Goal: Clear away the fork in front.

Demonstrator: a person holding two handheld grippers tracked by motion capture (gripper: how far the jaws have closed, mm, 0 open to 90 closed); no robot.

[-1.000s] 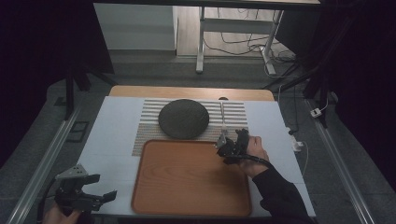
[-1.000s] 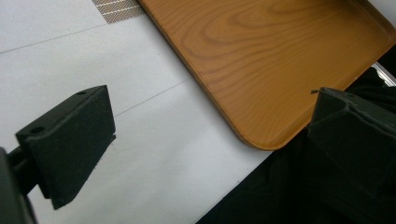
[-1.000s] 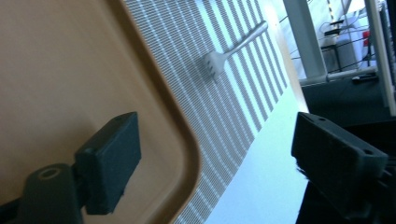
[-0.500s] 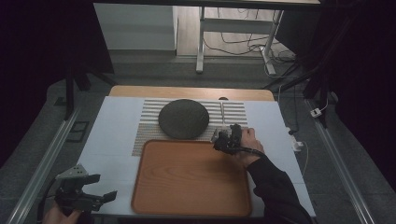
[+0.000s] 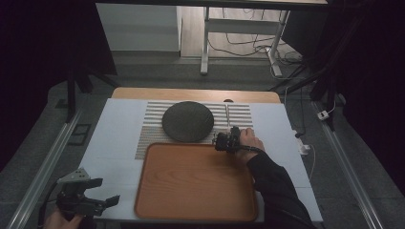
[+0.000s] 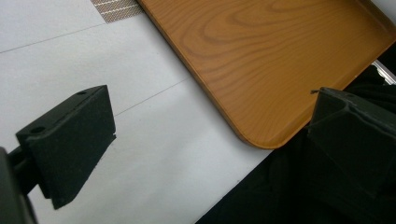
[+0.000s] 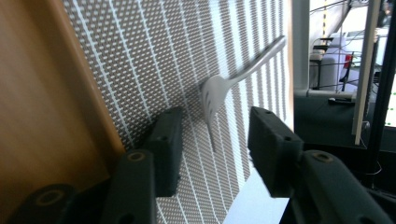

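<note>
My right gripper [image 7: 212, 140], jaws just closing and half-narrowed, straddles the fork [image 7: 219, 91] tines on the striped mat [image 7: 154, 60], far right of the tray [image 5: 191, 181]; no contact yet. Thin tines may slip out. Left gripper [image 6: 205, 140] is wide, idle.

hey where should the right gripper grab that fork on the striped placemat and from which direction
Grip the fork at the neck, just behind the tines, coming straight down from above. It lies flat on the placemat, and its slim neck fits crosswise between the right gripper's jaws, which have just been closing around the tines without yet pinching them.
</note>
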